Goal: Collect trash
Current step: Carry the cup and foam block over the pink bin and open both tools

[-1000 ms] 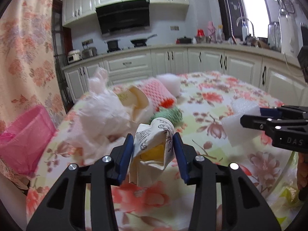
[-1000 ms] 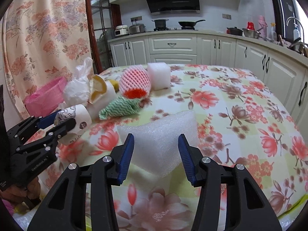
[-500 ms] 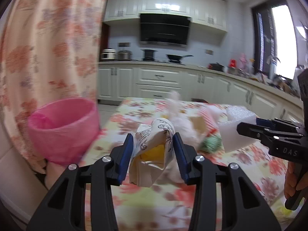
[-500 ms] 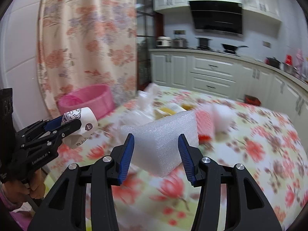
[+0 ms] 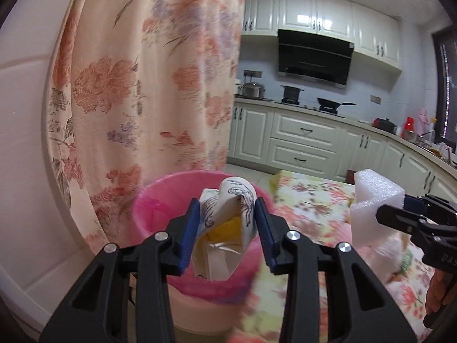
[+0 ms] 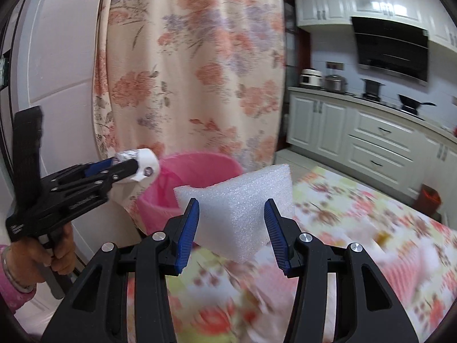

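Both loads now hover by pink bin (image 5: pixel 160 200); "DAS" shows.

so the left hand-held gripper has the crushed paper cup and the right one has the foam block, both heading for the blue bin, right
Not quite: the bin is pink, as the left wrist view shows. The left hand-held gripper does hold the crushed paper cup, and the right hand-held gripper holds the foam block.

The left hand-held gripper (image 5: pixel 227 228), just closing further, pinches a crumpled paper cup (image 5: pixel 225 228) over the pink bin (image 5: pixel 160 208). The right hand-held gripper (image 6: pixel 231 228) clamps a foam block (image 6: pixel 237 205) beside that bin.
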The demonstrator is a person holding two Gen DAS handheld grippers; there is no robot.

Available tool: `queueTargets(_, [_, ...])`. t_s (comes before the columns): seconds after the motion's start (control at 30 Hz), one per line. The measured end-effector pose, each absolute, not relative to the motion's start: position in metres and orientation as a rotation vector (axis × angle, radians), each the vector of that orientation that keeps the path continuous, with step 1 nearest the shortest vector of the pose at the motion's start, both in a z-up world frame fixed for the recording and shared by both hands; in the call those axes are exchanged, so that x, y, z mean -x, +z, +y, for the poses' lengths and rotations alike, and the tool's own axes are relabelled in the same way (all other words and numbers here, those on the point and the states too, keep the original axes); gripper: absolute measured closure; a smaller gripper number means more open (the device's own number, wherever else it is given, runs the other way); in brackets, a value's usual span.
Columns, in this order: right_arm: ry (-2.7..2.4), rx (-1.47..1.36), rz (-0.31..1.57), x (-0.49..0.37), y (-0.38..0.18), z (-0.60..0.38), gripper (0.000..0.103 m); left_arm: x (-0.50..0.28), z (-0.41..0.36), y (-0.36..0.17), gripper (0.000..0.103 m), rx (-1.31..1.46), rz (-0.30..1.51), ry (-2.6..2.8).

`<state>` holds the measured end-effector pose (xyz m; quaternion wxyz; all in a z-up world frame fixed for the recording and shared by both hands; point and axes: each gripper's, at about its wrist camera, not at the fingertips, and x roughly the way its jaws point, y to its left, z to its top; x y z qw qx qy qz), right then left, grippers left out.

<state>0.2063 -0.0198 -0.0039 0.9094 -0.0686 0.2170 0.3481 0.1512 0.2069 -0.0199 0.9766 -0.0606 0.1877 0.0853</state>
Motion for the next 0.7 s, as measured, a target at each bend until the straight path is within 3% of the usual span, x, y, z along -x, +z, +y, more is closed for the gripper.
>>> queueTargets(0.53, [0.82,0.127,0.562,-0.302,-0.031,0.086,0.053,-0.236,0.306,-0.048,0.063,0.295,0.474,0.203])
queueTargets(0.7, [0.83,0.121,0.576,-0.308,-0.042,0.089,0.04,-0.233,0.325,-0.051,0.048,0.354,0.468,0.225])
